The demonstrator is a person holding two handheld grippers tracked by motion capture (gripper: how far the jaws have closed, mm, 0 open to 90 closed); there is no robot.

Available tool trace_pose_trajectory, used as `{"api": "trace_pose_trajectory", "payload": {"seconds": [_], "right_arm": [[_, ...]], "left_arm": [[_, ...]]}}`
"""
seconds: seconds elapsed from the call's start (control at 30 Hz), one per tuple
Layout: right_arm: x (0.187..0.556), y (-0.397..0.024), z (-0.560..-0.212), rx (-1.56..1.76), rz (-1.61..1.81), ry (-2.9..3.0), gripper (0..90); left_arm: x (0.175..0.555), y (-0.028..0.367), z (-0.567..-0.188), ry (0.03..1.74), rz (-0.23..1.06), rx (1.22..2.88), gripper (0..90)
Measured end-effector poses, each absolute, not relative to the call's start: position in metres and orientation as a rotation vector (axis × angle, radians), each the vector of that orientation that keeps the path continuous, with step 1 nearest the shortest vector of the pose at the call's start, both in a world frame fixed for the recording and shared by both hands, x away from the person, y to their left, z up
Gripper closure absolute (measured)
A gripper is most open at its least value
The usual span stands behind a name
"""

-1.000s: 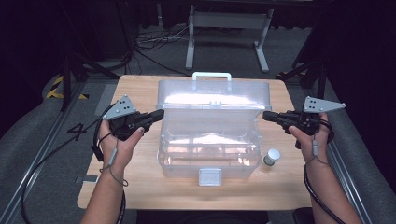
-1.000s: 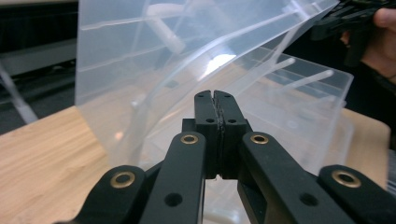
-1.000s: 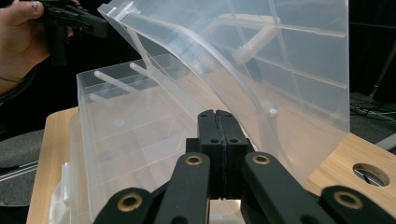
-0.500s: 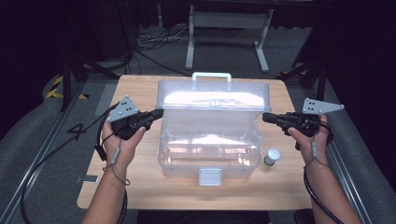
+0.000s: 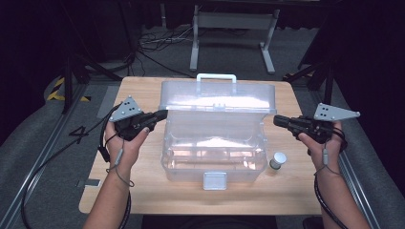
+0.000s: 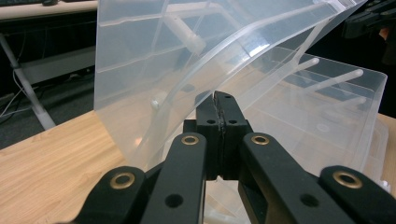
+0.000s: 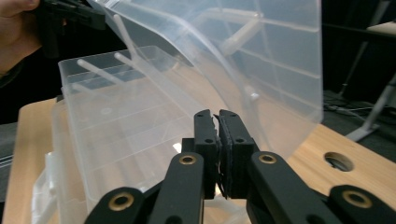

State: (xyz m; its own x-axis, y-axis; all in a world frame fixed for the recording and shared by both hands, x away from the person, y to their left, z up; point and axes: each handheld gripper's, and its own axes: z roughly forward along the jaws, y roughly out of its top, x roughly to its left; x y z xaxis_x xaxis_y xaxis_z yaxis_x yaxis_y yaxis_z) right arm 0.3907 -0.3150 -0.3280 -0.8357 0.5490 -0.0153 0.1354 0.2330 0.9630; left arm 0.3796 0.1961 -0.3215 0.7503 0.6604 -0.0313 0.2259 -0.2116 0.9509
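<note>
A clear plastic storage box stands on the wooden table, its lid raised partway and tilted back. My left gripper is shut and empty, with its tip against the lid's left end; in the left gripper view its tip meets the lid's side wall. At the lid's right end, my right gripper has just been opening its jaws. In the right gripper view a narrow slit shows at its tip, with nothing in it and the lid just beyond.
A small jar with a white cap stands on the table right of the box. The box has a white handle at the back and a latch at the front. Cables and a metal stand lie beyond the table.
</note>
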Motion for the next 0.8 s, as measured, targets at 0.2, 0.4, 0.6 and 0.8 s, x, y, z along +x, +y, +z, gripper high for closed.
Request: {"api": "trace_pose_trajectory", "payload": {"seconds": [0.2,0.4,0.6,0.8], "right_arm": [[0.388,-0.318,-0.33,0.706,1.652,2.085,61.7],[0.39,-0.313,-0.333,0.716,1.612,2.037,46.1],[0.395,-0.296,-0.336,0.752,1.497,2.025,33.8],[0.4,-0.286,-0.336,0.778,1.45,2.011,30.8]], "left_arm": [[0.383,0.195,-0.321,0.697,0.451,1.774,89.6],[0.386,0.192,-0.321,0.697,0.449,1.777,89.6],[0.389,0.191,-0.32,0.694,0.449,1.776,89.6],[0.391,0.191,-0.319,0.691,0.442,1.772,89.6]]}}
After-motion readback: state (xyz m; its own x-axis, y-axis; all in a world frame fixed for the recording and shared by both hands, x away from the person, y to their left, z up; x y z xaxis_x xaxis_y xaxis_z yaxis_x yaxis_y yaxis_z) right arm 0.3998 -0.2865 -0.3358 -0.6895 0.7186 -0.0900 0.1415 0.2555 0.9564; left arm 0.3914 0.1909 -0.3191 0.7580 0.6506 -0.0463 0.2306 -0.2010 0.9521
